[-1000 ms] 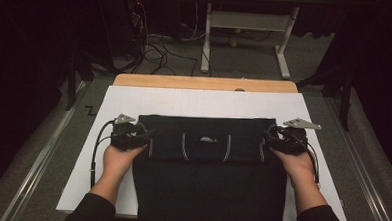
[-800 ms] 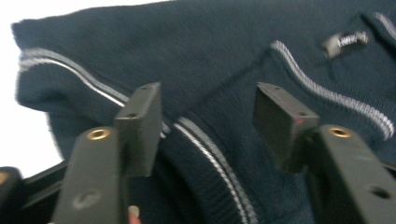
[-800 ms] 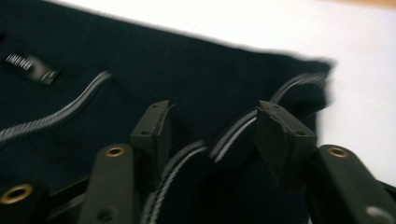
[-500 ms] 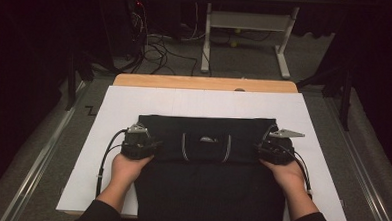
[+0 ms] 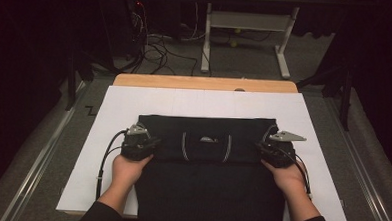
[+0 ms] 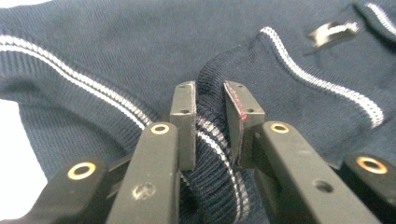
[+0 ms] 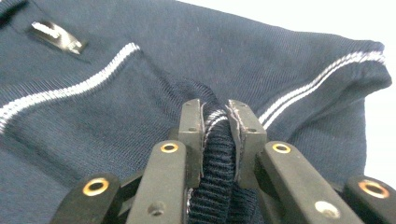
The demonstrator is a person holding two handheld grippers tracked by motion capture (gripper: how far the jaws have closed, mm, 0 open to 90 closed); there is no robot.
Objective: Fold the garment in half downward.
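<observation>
white sheeting covers the desk (image 5: 134,100), whose wooden edge shows at the far side; beyond it lie grey carpet, tangled cables (image 5: 154,43) and a white metal frame (image 5: 247,27) in a dark room. on the sheet lies a folded navy knit sweater (image 5: 205,191), reaching the near edge. the left gripper (image 5: 141,144) and right gripper (image 5: 275,150) hold its two side edges. close up, each pair of jaws is nearly closed, pinching a ribbed, white-striped fold; a small metallic label (image 6: 334,31) shines nearby.
</observation>
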